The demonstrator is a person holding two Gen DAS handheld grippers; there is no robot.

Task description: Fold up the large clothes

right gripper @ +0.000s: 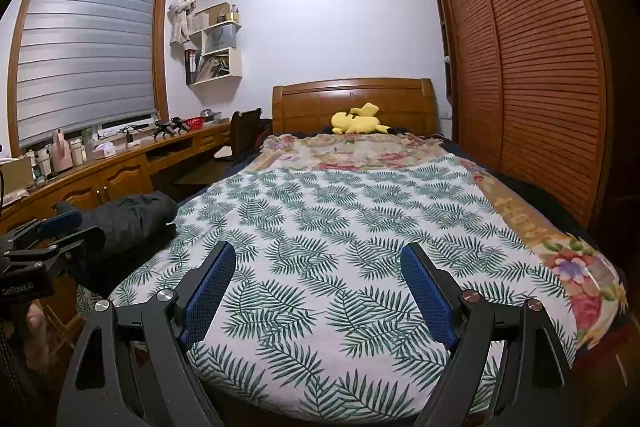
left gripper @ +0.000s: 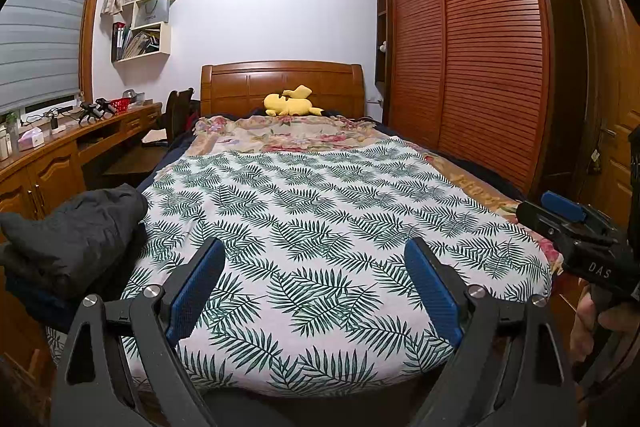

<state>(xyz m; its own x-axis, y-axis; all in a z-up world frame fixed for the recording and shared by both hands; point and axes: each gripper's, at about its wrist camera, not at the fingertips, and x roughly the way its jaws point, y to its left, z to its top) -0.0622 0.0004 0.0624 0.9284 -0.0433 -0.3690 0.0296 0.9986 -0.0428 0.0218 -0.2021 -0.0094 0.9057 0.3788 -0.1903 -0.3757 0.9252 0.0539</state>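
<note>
Blue-padded left gripper [left gripper: 316,287] and right gripper [right gripper: 318,289] are both standing wide, gripping nothing, hovering over the foot of the palm-leaf bedspread [left gripper: 320,211]. White wall shelf [left gripper: 146,27] is holding books, papers and a paper bag. Red basket [left gripper: 120,103] is sitting on the wooden desk [left gripper: 60,151]; contents cannot be told. Dark jacket [left gripper: 76,231] is lying bunched at the bed's left edge, just left of the left gripper, untouched. Yellow plush toy [left gripper: 290,101] is resting by the headboard.

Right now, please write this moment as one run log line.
stage: not started | left gripper: open, empty | right gripper: open, empty | dark garment: bunched at bed's left edge, untouched | leaf-print sheet: spread flat
</note>
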